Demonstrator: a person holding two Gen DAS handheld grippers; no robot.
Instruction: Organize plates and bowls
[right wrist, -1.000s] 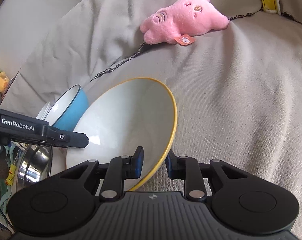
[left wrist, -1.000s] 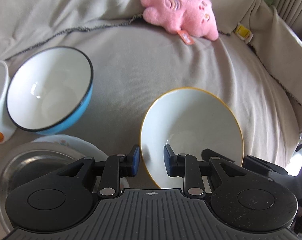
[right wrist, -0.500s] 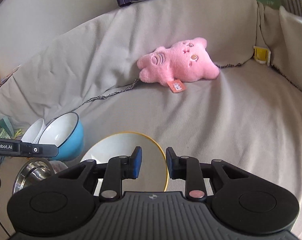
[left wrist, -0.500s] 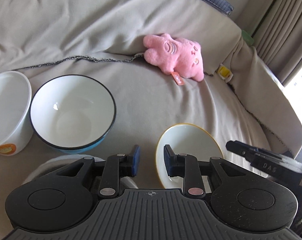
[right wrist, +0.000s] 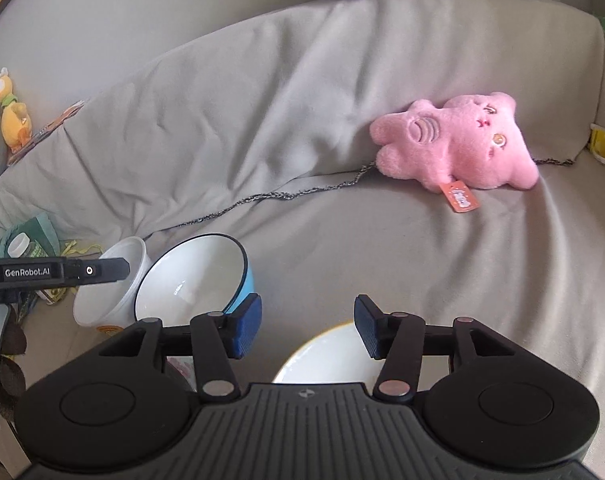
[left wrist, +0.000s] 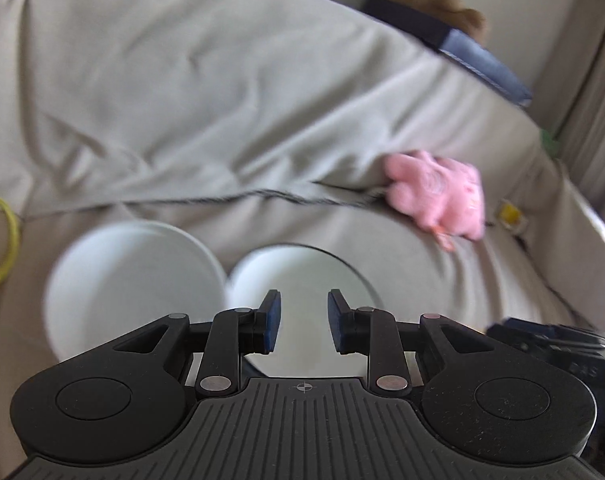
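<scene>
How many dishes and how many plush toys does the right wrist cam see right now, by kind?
Bowls: 2 – blue bowl, yellow-rimmed bowl
Cups: 1 – white cup
Plush toys: 2 – pink plush, yellow duck plush
Total: 5

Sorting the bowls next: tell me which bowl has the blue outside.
The blue bowl, white inside with a dark rim, tilted between the plain white cup and the yellow-rimmed bowl lying nearest the right gripper.
</scene>
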